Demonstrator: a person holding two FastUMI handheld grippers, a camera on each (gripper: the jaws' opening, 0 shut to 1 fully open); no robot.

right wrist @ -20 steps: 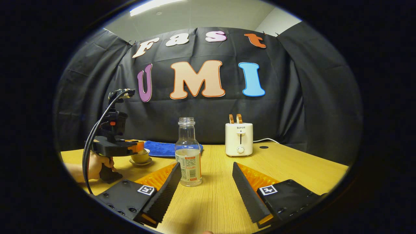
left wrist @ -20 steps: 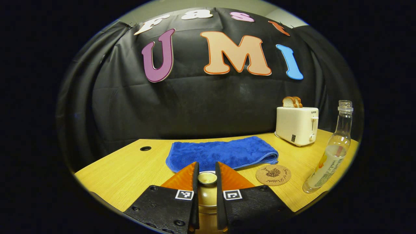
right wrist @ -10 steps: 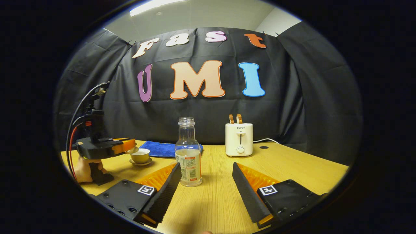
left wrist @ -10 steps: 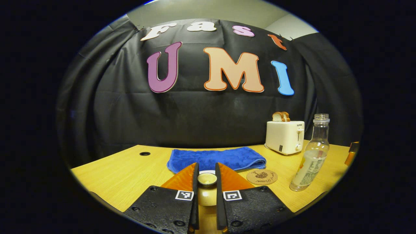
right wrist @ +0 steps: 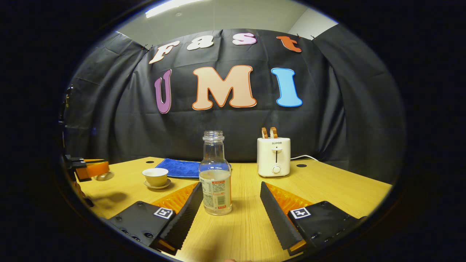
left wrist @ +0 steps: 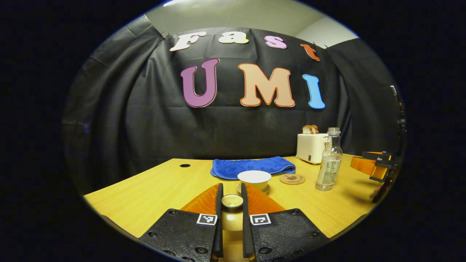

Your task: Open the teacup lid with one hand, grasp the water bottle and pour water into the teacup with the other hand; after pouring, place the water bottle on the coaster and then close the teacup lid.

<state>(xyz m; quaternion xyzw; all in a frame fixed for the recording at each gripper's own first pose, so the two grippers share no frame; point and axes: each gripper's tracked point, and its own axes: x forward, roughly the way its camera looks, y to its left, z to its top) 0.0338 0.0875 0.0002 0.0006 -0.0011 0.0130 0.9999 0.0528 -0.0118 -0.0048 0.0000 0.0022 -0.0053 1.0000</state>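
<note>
Left gripper (left wrist: 231, 198) now lifted back from teacup (left wrist: 254, 179), lid (left wrist: 232, 201) clamped between fingers. Teacup open on saucer, mid worktop (left wrist: 145, 196), before blue towel (left wrist: 251, 166). Right gripper (right wrist: 231, 198) spread wide, water bottle (right wrist: 215, 174) upright beyond fingertips, untouched. Coaster (left wrist: 292, 179) between teacup and bottle. Toaster (right wrist: 273, 156) near back edge.

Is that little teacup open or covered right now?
Open. The teacup sits uncovered on its saucer, while the left gripper holds the lid off to the side.
</note>
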